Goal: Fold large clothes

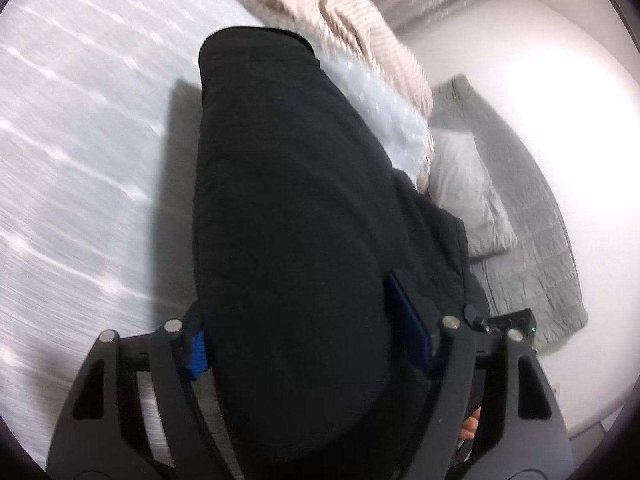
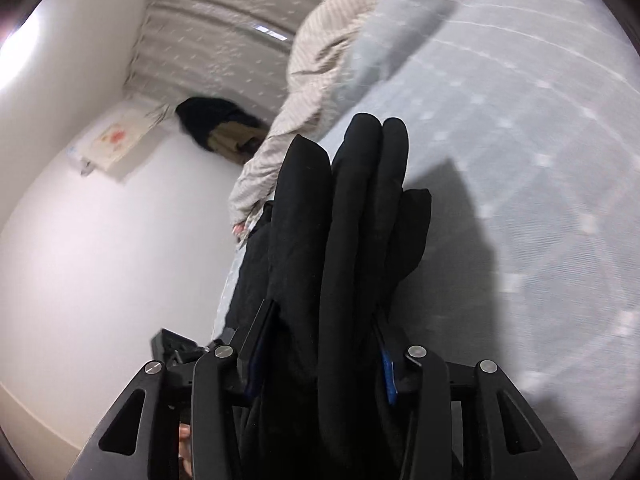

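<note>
A large black garment [image 1: 288, 220] fills the left wrist view, draped between the fingers of my left gripper [image 1: 308, 344], which is shut on a thick fold of it above the pale blue bed [image 1: 80, 140]. In the right wrist view the same black garment [image 2: 352, 240] hangs in several bunched folds between the fingers of my right gripper [image 2: 320, 352], which is shut on it. Both grippers hold the cloth raised over the bed [image 2: 520, 140]; its shadow falls on the sheet. The fingertips of both are hidden by cloth.
A beige striped duvet [image 1: 340, 20] lies bunched at the bed's far edge, also in the right wrist view [image 2: 312, 80]. A grey quilt [image 1: 528, 208] and white pillow [image 1: 468, 188] lie on the white floor. A dark clothes pile [image 2: 220, 128] and a flat board [image 2: 116, 140] lie by the curtain.
</note>
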